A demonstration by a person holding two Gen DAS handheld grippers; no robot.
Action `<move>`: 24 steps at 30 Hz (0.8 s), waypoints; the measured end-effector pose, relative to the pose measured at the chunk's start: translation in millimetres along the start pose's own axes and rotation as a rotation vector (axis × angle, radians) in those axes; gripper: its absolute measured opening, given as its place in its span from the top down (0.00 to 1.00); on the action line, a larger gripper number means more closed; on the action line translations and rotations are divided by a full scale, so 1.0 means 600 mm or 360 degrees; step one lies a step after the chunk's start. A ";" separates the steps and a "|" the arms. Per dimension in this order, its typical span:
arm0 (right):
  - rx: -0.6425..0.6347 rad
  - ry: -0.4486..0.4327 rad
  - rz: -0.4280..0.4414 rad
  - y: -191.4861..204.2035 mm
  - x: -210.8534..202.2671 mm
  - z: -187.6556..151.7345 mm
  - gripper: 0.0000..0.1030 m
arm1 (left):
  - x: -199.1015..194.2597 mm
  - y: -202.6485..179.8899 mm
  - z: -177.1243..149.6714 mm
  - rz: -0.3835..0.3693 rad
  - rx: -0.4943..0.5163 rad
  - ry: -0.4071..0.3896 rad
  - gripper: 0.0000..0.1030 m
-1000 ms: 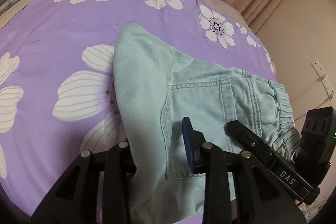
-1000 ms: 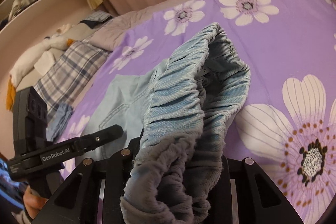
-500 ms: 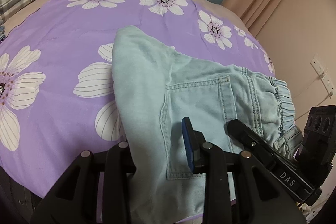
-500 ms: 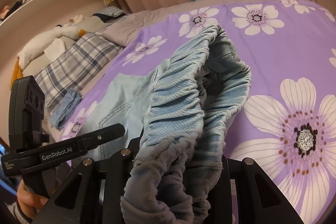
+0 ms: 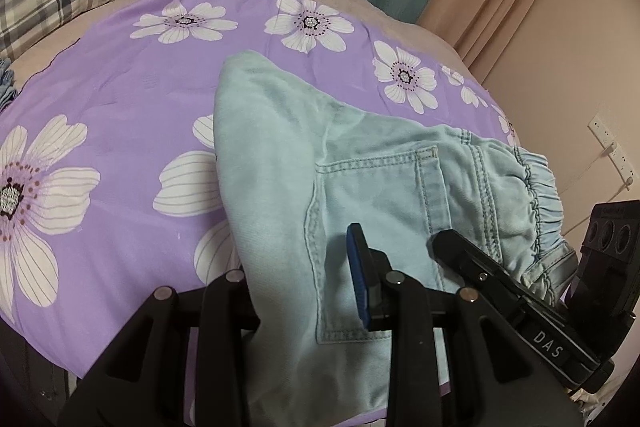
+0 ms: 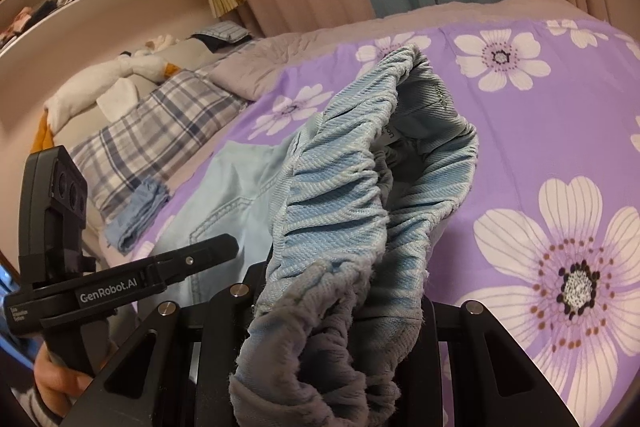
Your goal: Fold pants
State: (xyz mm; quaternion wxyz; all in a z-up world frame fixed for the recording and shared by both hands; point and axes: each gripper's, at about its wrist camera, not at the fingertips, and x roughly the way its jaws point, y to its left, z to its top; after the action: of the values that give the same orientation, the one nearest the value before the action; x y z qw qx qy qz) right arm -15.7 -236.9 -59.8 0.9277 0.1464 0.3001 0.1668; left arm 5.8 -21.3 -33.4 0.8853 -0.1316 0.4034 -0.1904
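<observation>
Both tools risen since the earlier frame, more bed [image 5: 120, 99] showing, left tool [image 5: 304, 291] clenched on pants [image 5: 280, 147], right tool [image 6: 340, 327] gripping bunched waistband [image 6: 340, 195].

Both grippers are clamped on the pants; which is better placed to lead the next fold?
Left, probably. The left gripper holds flat fabric by the pocket; the right gripper grips the bunched waistband.

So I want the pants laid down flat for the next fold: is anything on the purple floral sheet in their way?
Nothing visible. Both grippers already hold the pants, and the purple floral sheet beyond them is bare. A small folded blue cloth lies off to the side by the plaid pillow.
</observation>
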 end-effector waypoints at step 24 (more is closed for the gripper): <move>-0.0111 -0.0031 -0.0015 0.012 0.055 0.074 0.67 | 0.037 0.027 0.100 0.0029 0.0047 -0.0084 0.72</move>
State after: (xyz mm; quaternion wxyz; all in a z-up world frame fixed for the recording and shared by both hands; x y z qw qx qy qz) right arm 35.0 -224.9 -39.2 0.9360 0.1142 0.2856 0.1714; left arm 68.9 -11.8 -16.3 0.8991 -0.1197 0.3783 -0.1846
